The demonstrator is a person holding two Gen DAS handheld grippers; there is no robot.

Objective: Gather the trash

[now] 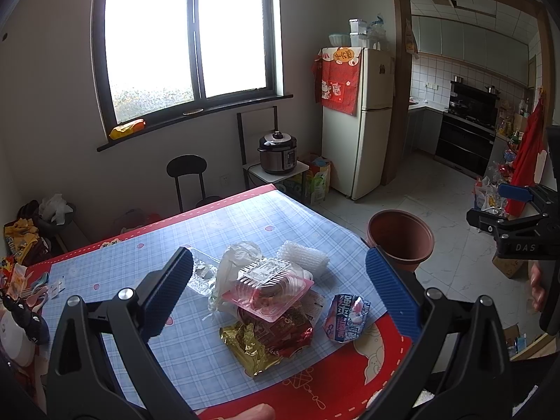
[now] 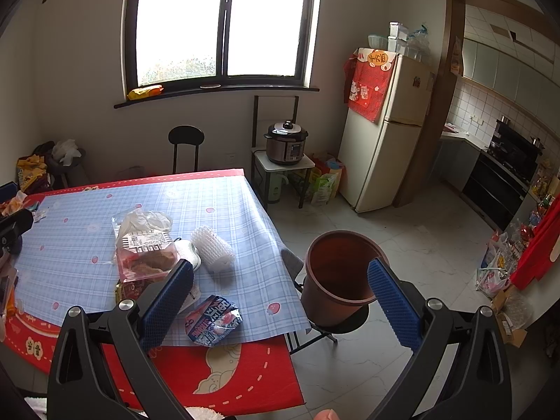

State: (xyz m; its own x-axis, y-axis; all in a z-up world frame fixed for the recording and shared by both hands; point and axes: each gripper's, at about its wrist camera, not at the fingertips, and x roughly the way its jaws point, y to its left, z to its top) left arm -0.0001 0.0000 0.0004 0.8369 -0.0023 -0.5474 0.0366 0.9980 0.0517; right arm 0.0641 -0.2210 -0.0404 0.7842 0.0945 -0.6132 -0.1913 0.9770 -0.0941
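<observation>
A pile of trash lies on the blue plaid tablecloth (image 1: 115, 273): a clear clamshell food box (image 1: 269, 285) with a label, a white plastic bag (image 1: 234, 262), a white foam net (image 1: 302, 259), a red and gold wrapper (image 1: 269, 343) and a blue wrapper (image 1: 344, 318). A brown bin (image 1: 400, 236) stands on a stool off the table's right edge. My left gripper (image 1: 280, 297) is open above the pile and empty. My right gripper (image 2: 280, 297) is open and empty, above the table's right edge, between the blue wrapper (image 2: 213, 320) and the bin (image 2: 337, 276). It also shows at the right of the left wrist view (image 1: 511, 217).
A black chair (image 2: 185, 147) stands behind the table under the window. A pressure cooker (image 2: 287, 141) sits on a small stand beside a fridge (image 2: 388, 129). Bags of goods lie on the floor at the right (image 2: 497, 269). More clutter lies at the table's left end (image 1: 21, 280).
</observation>
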